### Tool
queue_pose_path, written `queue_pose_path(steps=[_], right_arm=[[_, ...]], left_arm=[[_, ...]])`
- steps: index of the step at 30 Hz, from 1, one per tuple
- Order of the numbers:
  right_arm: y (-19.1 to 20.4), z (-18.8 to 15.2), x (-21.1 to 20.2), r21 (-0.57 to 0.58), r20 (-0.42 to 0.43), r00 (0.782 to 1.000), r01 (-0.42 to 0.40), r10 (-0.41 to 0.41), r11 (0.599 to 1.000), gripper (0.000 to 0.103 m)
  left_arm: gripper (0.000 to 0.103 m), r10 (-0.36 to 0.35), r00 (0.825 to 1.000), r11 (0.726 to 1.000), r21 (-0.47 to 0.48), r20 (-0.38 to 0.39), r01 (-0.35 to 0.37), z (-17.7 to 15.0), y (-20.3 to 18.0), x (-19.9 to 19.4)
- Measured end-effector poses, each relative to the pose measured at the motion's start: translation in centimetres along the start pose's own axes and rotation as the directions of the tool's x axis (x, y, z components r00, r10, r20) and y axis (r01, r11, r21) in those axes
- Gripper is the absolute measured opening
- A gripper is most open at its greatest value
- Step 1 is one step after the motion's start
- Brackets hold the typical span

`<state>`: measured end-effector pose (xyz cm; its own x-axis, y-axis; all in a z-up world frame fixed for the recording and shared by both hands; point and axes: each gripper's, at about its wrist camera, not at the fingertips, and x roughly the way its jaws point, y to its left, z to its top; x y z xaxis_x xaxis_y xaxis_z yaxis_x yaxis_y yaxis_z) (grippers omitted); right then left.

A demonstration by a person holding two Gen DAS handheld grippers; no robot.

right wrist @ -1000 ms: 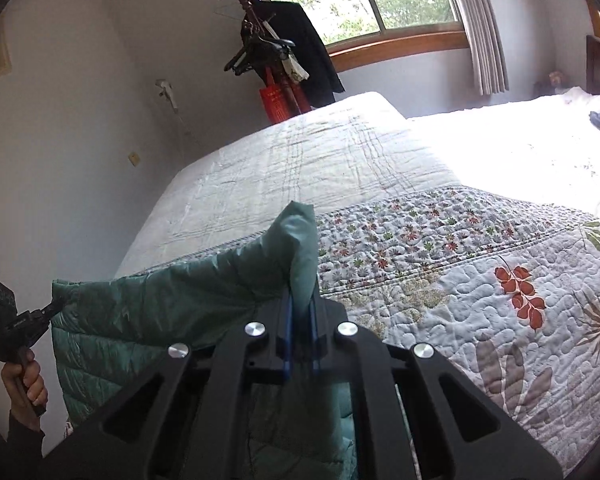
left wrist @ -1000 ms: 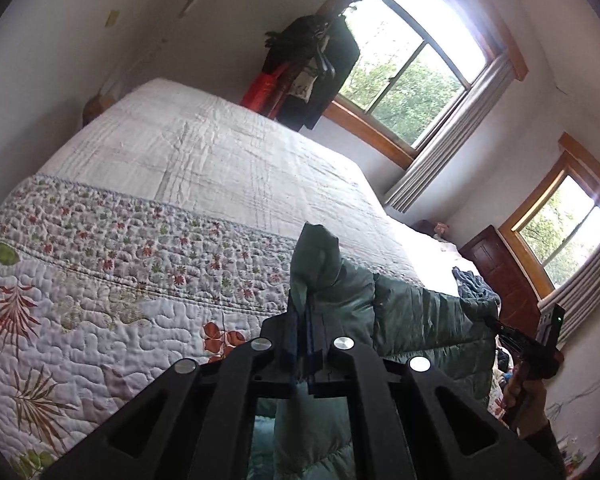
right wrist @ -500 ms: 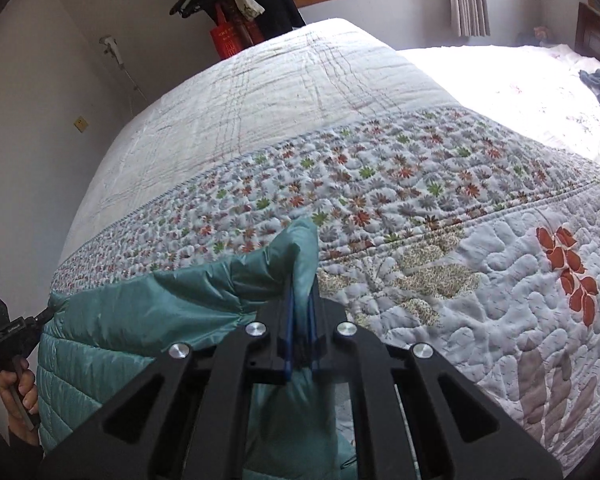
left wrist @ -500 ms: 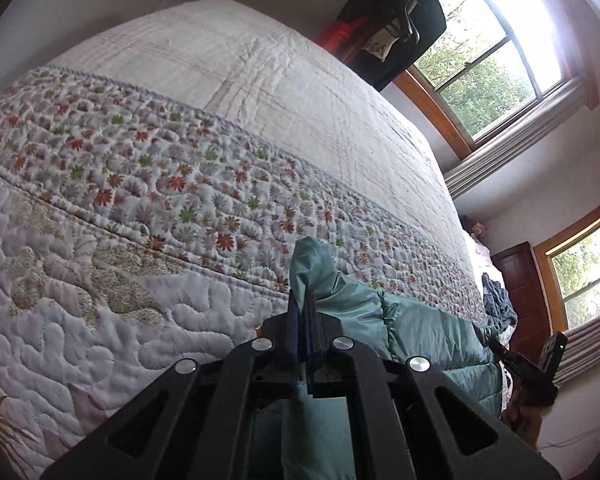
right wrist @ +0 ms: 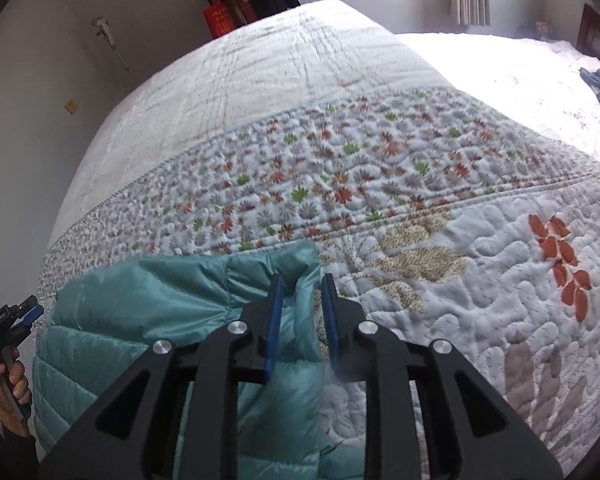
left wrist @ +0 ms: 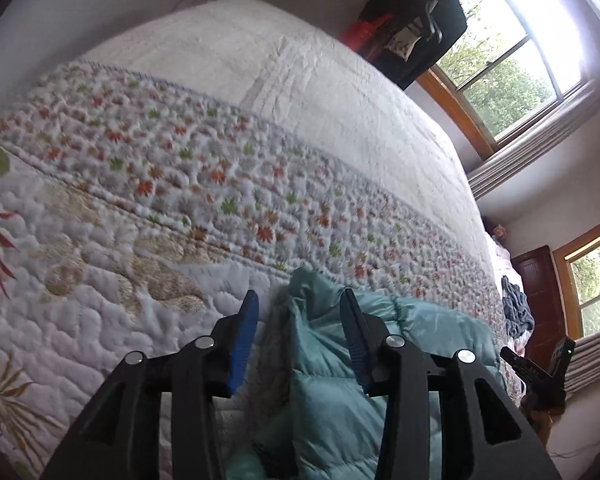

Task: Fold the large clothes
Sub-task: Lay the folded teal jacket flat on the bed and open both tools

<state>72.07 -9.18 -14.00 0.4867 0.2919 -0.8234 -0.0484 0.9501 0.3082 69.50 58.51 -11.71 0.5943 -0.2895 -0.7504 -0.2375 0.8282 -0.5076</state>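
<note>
1. Both grippers have let go since half a second ago: then each was clamped on a corner of the teal jacket held just above the quilt; now their jaws stand apart and the jacket (right wrist: 148, 320) lies on the bed (right wrist: 284, 92).
2. Bed: it fills both views, its quilt (left wrist: 204, 184) flowered in a band across the middle. A dark garment (left wrist: 518, 312) lies far off on the right side.
3. Jacket: it rests at the near edge of the bed, its long axis running from one gripper to the other. One corner pokes up between the fingers of each gripper.
4. Left gripper (left wrist: 296, 324): released, fingers wide, straddling the jacket's left corner without pinching it. It points forward and slightly down over the bed.
5. Right gripper (right wrist: 302, 308): released too, though its gap is narrower; the right corner sits loose between its blue pads (right wrist: 272, 320). Same low, forward pose.
6. Judgement: each gripper is equally near its own corner, so the next fold likely calls for both to regrasp.
</note>
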Motion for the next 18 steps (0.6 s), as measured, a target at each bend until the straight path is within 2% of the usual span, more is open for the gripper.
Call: queue_pose_path(steps=[2, 4, 5, 6, 8, 10, 12, 15, 18], right_arm=[[0.4, -0.1, -1.8, -0.01, 0.017, 0.999, -0.047, 0.047, 0.999, 0.021], [1.2, -1.0, -2.8, -0.025, -0.002, 0.995, -0.103, 0.103, 0.994, 0.021], [1.5, -1.6, -2.8, -0.031, -0.023, 0.992, -0.125, 0.125, 0.992, 0.021], [2.0, -2.3, -2.2, -0.039, -0.056, 0.99, -0.134, 0.131, 0.99, 0.021], [2.4, -3.4, -0.7, -0.058, -0.105, 0.99, -0.098, 0.091, 0.993, 0.021], [2.0, -4.2, 1.6, -0.049, -0.16, 0.986, -0.064, 0.056, 0.997, 0.018], [1.6, -4.5, 2.7, -0.049, -0.167, 0.986, -0.036, 0.028, 0.998, 0.018], [2.1, -4.4, 2.2, -0.057, -0.167, 0.986, -0.032, 0.022, 0.998, 0.02], [3.0, -4.6, -1.2, -0.081, -0.12, 0.99, -0.083, 0.073, 0.993, 0.023]], left_arm=[[0.042, -0.065, 0.998, 0.996, 0.055, 0.001, 0.065, -0.4, -2.0, -2.1], [0.042, -0.163, 0.986, 0.981, 0.103, -0.047, 0.167, -1.3, -4.1, -2.7], [0.042, -0.188, 0.979, 0.974, 0.114, -0.081, 0.197, -2.0, -5.0, -2.3], [0.042, -0.16, 0.981, 0.977, 0.127, -0.107, 0.173, -2.6, -5.4, -1.6], [0.037, -0.082, 0.984, 0.986, 0.132, -0.157, 0.103, -3.5, -4.7, 0.6], [0.036, -0.009, 0.978, 0.995, 0.098, -0.21, 0.03, -4.0, -3.1, 3.2], [0.035, 0.046, 0.974, 0.995, 0.097, -0.221, -0.025, -4.6, -1.9, 4.7], [0.034, 0.017, 0.978, 0.998, 0.058, -0.207, -0.005, -4.7, -1.1, 4.2], [0.035, -0.002, 0.992, 0.995, 0.098, -0.128, 0.015, -4.5, -2.1, 0.1]])
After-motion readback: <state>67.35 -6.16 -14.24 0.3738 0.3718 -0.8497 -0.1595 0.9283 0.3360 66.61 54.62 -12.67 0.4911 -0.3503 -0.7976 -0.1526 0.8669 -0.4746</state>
